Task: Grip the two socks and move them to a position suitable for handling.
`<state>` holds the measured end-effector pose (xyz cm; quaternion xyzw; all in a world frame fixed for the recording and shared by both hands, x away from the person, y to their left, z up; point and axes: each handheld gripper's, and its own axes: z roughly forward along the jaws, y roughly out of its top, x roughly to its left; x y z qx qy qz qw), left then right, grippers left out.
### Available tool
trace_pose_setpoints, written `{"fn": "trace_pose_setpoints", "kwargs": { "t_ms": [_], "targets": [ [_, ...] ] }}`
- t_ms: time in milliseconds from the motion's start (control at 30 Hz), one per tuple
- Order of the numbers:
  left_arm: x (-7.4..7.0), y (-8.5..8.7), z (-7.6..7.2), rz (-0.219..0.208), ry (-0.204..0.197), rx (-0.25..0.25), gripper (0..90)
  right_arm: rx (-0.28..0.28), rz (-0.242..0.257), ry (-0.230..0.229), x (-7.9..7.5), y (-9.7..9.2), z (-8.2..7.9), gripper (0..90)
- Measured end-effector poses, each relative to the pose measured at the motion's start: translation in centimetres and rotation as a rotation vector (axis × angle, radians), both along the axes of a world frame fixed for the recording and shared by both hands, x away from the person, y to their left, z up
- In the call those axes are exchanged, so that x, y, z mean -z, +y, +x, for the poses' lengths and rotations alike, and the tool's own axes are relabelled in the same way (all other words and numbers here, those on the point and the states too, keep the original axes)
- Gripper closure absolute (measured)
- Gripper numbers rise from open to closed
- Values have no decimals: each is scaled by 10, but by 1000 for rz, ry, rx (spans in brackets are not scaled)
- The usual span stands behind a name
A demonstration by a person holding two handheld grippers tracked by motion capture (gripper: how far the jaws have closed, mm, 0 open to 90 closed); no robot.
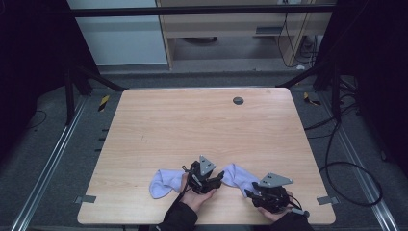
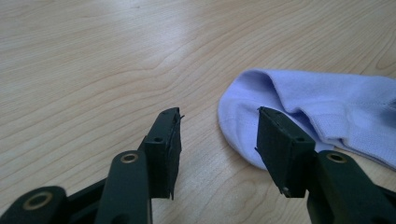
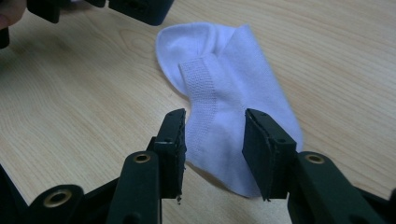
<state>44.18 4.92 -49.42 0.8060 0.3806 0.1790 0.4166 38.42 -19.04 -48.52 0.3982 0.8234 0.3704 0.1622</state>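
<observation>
I hold a gripper in each hand over the near edge of the table [image 1: 159, 120]. Two pale socks lie flat there: the left sock [image 1: 163, 182] just left of my left gripper [image 1: 204, 175], the right sock [image 1: 239, 177] between the two grippers. My left gripper [image 2: 218, 140] stands wide, its jaws apart and holding nothing, one jaw over bare wood and the other over the rounded end of a sock [image 2: 317, 107]. My right gripper [image 3: 214, 149] is likewise open and empty, its jaws straddling the near end of the right sock [image 3: 229, 102], low over the cloth; whether the pads touch it I cannot tell from this angle. I judge the socks light, soft and limp: they will drape and fold when lifted and cannot be pushed without bunching. The ribbed cuff band [image 3: 201, 88], folded across the right sock, looks the thickest part and the soundest place to pinch; elsewhere, an edge taken through both layers.
</observation>
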Motion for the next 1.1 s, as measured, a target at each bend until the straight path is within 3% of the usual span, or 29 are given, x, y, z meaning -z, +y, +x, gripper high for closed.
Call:
{"fn": "trace_pose_setpoints", "kwargs": {
  "t_ms": [367, 700, 967, 1100],
  "targets": [
    [13, -12, 3, 22, 54, -14, 643, -32, -23, 28, 5, 5, 1, 635],
    [13, -15, 2, 19, 60, -28, 790, -49, -45, 56, 9, 7, 4, 689],
    [13, -18, 2, 19, 63, -42, 870, -46, -51, 76, 10, 8, 6, 837],
    [13, -18, 1, 23, 61, -40, 881, -42, -47, 77, 8, 9, 7, 861]
  ]
}}
